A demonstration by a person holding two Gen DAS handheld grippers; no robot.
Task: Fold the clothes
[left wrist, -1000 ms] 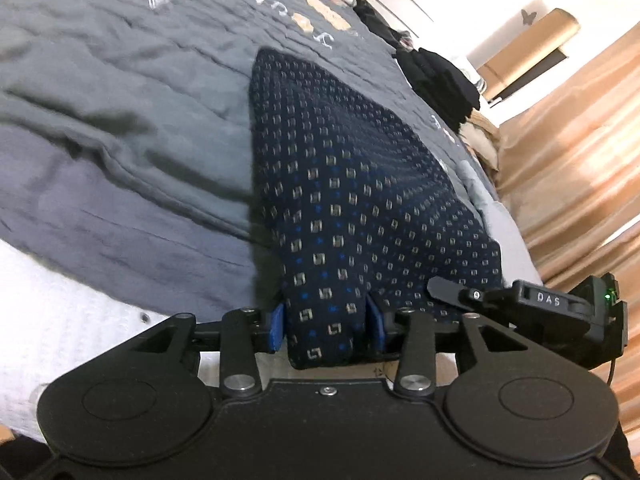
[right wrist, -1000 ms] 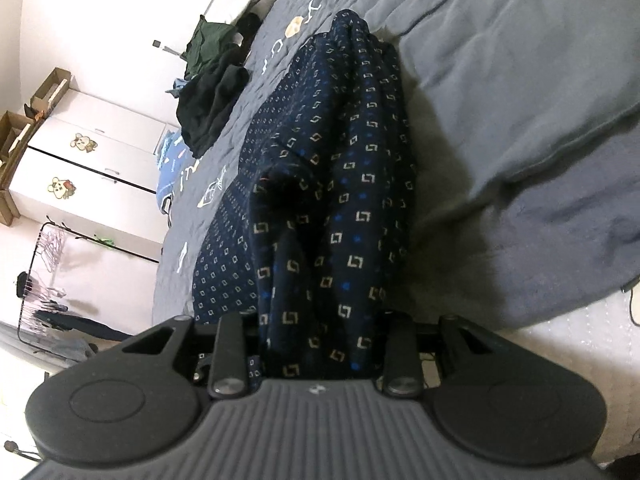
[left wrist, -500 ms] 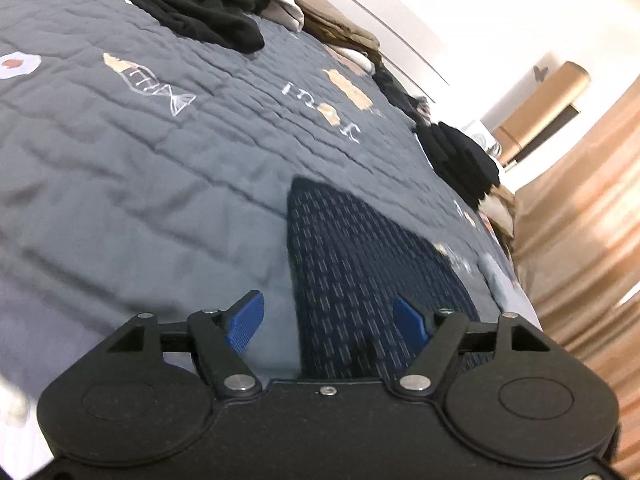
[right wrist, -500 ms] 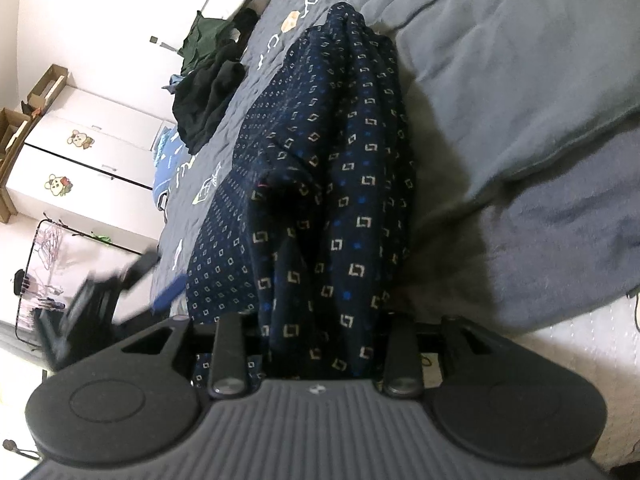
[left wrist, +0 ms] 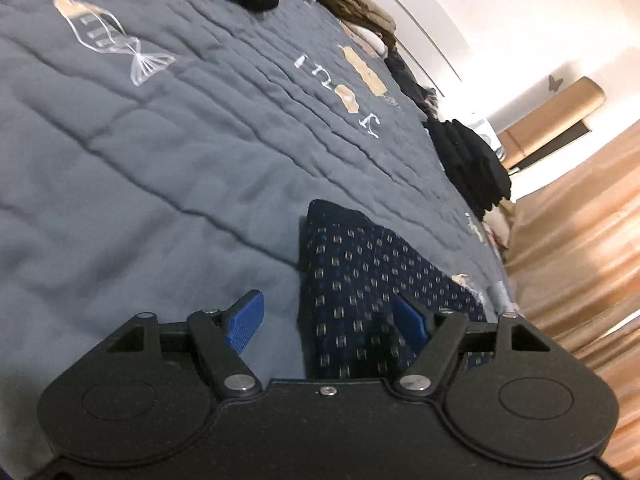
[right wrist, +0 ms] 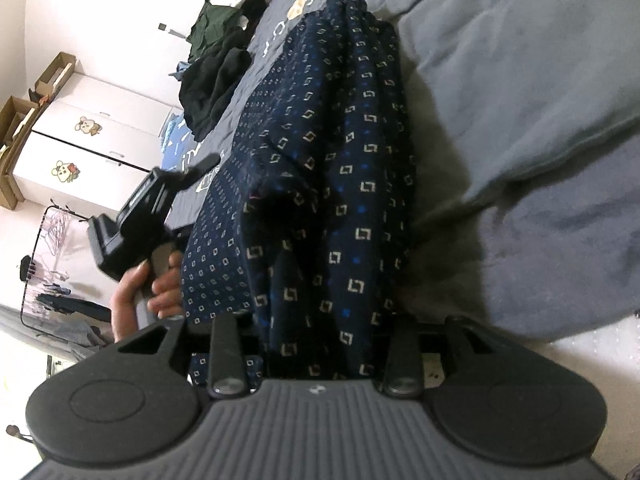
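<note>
A navy garment (left wrist: 352, 256) with small square prints lies on the grey quilt (left wrist: 160, 152). My left gripper (left wrist: 328, 320) hovers over its near end, open, blue pads (left wrist: 244, 322) wide apart and touching nothing. In the right wrist view the same garment (right wrist: 344, 152) rises in a bunched fold into my right gripper (right wrist: 316, 344). The cloth fills the gap there and hides the pads; these jaws are opening slightly with the garment still between them. A hand (right wrist: 132, 296) holds the left gripper's handle at the garment's left edge.
Black clothes (left wrist: 476, 164) and tan folded clothes (left wrist: 352, 4) sit along the quilt's far side. An orange curtain (left wrist: 580, 240) hangs on the right. A dark clothes pile (right wrist: 216, 76), a white wardrobe (right wrist: 80, 132) and a clothes rack (right wrist: 44, 264) lie beyond the bed.
My left gripper let go of the garment's corner, opened wide and slid forward along the bed; it and the hand now show in the right wrist view. The right gripper stayed put.
</note>
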